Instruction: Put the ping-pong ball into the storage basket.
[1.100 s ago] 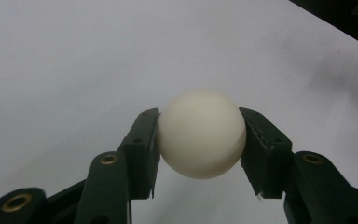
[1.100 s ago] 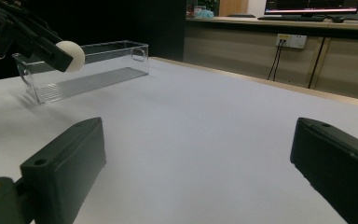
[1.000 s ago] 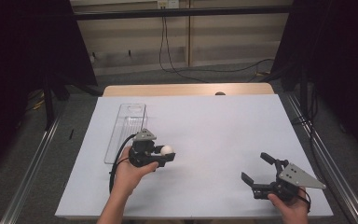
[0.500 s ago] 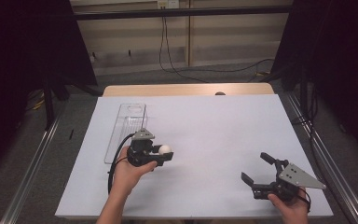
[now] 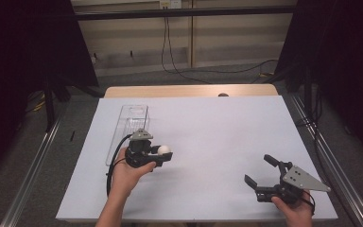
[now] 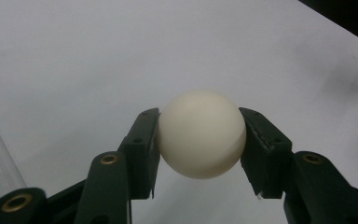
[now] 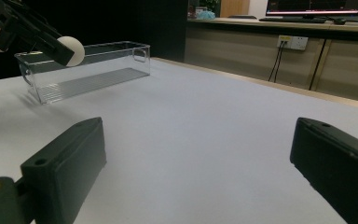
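A dim room with dark curtains at both sides and a pale wall with cables at the back surrounds a white tabletop (image 5: 208, 132) that covers most of the high view. Above its left half, a cream-white ball (image 5: 164, 150) is clamped between the jaws of the left gripper (image 5: 163, 153), held in the person's left hand (image 5: 125, 172). In the left gripper view the ball (image 6: 202, 134) sits squarely between the two black jaws, each pressing one side of it, with the white surface beneath and apart from it, so the ball is lifted clear of the tabletop. Just beside the gripper, on its left and stretching away toward the far edge, lies a long clear plastic tray (image 5: 123, 137) with upright walls; the ball is outside it, near its nearer end. In the right gripper view the tray (image 7: 88, 67) stands on the white surface with a ribbed floor and a handle cut-out in its end wall, and the ball (image 7: 72, 50) shows in front of its near corner. Well apart, near the front right corner of the tabletop, the right gripper (image 5: 260, 177) rests low in the person's right hand (image 5: 295, 208), its jaws spread wide with nothing between them.
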`<state>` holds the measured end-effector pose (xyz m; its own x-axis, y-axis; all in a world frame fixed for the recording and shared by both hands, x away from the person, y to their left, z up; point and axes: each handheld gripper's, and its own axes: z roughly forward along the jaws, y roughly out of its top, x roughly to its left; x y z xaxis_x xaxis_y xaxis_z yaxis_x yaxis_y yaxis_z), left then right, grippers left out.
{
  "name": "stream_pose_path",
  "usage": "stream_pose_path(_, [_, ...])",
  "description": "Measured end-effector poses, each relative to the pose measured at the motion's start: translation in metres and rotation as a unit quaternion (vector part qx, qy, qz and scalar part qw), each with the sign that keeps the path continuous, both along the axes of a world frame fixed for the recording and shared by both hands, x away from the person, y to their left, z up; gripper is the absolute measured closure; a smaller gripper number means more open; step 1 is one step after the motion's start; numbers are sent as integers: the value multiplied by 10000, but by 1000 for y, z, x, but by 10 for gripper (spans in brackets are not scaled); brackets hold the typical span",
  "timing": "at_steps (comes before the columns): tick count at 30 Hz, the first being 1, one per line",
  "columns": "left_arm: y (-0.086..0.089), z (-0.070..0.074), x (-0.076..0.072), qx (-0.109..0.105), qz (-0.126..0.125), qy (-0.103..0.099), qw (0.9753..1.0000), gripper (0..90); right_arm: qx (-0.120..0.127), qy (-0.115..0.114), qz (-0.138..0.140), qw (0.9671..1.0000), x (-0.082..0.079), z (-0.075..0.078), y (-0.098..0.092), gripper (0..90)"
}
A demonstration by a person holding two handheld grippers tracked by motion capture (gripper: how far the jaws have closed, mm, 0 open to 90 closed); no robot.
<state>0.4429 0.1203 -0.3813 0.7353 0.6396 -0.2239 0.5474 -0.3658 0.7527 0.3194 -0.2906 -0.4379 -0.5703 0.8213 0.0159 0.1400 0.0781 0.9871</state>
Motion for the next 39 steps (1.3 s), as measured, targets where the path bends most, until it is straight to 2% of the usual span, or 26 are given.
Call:
stream_pose_path(11, [7, 3, 1, 27, 134, -27, 9999, 510, -2, -3, -5, 10000, 0, 0, 0, 28])
stream_pose_path(13, [8, 3, 2, 4, 119, -39, 9999, 510, 2, 11, 4, 10000, 0, 0, 0, 28])
stream_pose_path(14, [9, 3, 2, 63, 93, -56, 9999, 510, 1, 10, 8, 10000, 0, 0, 0, 28])
stream_pose_path(15, [8, 3, 1, 57, 151, -50, 9999, 510, 0, 6, 1, 10000, 0, 0, 0, 28])
stream_pose_path(21, [9, 3, 2, 10, 145, -57, 9999, 510, -22, 10, 15, 10000, 0, 0, 0, 28])
stream_pose_path(25, [11, 4, 2, 76, 162, -70, 9998, 510, 14, 18, -12, 10000, 0, 0, 1, 29])
stream_pose_path(39, [14, 6, 2, 80, 228, -98, 9997, 510, 2, 27, -20, 10000, 0, 0, 1, 29])
